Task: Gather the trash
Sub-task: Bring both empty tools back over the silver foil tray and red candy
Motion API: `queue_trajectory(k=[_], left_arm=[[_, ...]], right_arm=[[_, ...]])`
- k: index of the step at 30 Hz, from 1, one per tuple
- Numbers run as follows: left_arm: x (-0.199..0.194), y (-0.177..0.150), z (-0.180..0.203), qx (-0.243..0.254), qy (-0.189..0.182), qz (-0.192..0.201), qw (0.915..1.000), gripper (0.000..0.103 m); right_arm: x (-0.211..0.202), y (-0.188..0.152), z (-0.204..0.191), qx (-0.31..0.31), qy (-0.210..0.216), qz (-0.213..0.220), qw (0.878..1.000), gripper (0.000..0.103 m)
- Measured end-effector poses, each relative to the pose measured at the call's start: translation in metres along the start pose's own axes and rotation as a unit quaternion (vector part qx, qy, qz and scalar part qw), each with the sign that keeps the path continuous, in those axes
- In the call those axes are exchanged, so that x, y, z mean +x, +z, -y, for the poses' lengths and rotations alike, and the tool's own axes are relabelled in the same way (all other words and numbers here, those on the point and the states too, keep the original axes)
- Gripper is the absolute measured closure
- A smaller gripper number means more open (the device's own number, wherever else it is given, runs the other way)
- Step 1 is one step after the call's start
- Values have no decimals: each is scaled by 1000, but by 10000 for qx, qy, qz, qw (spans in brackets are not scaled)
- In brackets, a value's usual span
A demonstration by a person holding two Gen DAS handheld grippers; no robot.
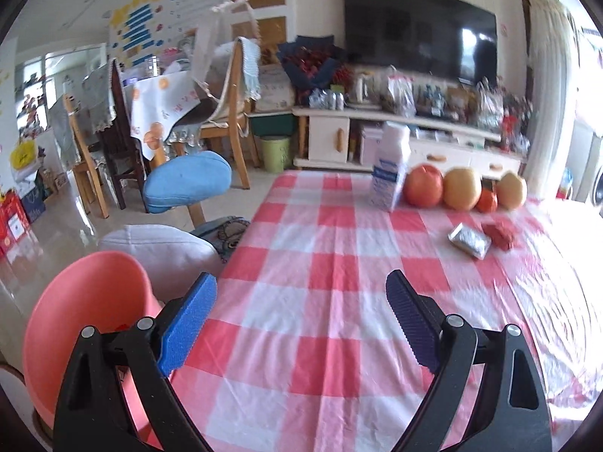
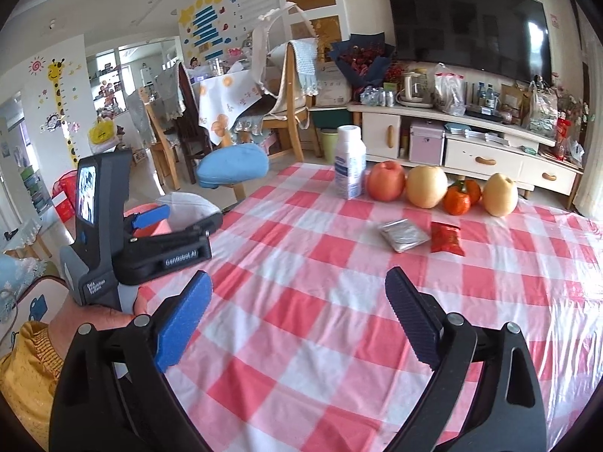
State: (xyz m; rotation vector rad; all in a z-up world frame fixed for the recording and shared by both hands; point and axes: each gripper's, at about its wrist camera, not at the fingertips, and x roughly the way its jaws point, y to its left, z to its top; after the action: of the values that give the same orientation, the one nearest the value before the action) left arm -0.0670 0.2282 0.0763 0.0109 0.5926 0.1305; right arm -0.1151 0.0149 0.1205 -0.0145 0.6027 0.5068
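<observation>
A silver foil wrapper (image 2: 403, 234) and a red snack packet (image 2: 447, 238) lie side by side on the red-and-white checked table; both also show in the left wrist view, the foil wrapper (image 1: 469, 240) and the red packet (image 1: 498, 233). A white and blue milk carton (image 2: 350, 162) stands at the far edge. A pink bin (image 1: 86, 324) stands off the table's left side. My left gripper (image 1: 301, 316) is open and empty over the table's left part, next to the bin. My right gripper (image 2: 297, 316) is open and empty over the table's near part.
An apple (image 2: 386, 181), two pears (image 2: 426, 187) and tangerines (image 2: 458, 198) line the far edge. A blue chair (image 2: 233, 165) and a white cushion (image 1: 166, 248) stand left of the table. A TV cabinet (image 2: 471, 143) is behind. My left gripper's body (image 2: 143, 241) shows in the right view.
</observation>
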Motion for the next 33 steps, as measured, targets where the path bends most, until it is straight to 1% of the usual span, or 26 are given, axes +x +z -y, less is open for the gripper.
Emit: queue_trajectory(k=[8,12,15,17,19,20,21,23,26,30,33], left_arm=[[5,-11,38,410,-216,-213,9987,12],[5,-17,58,498,-575,-312,9966,12],[6,-19,71,580,-789,-394,9944,12],[7,-21,83,739,-871,-425,9925,12],[10,-20,91,814,-946,-449,9912,12],[11,-20,94,841,-972,-455,9907,12],[14,-19,99,886,-995,-453,9900,12],[19,-15,104,907,-1048,-489,9891,12],[34,-8,112,817,-1203,-607,9875,12],[52,-2,125,766,-1390,-747,9845,12],[69,5,141,956,-1445,-795,9817,12]], right_arm=[[-5,-2,36,64,-359,-1,9993,8],[-8,-2,58,105,-582,42,9982,8],[-11,-3,79,274,-674,86,9973,8],[-10,-4,96,480,-718,60,9962,8],[-7,-6,123,860,-718,1,9937,8],[-6,-7,130,982,-720,-22,9926,8],[-3,-9,146,1259,-699,-78,9895,8],[1,-12,163,1591,-609,-124,9853,8],[13,-15,194,2105,-518,-247,9759,8],[31,-15,215,2317,-556,-355,9705,8],[51,-17,226,2465,-468,-484,9668,8]])
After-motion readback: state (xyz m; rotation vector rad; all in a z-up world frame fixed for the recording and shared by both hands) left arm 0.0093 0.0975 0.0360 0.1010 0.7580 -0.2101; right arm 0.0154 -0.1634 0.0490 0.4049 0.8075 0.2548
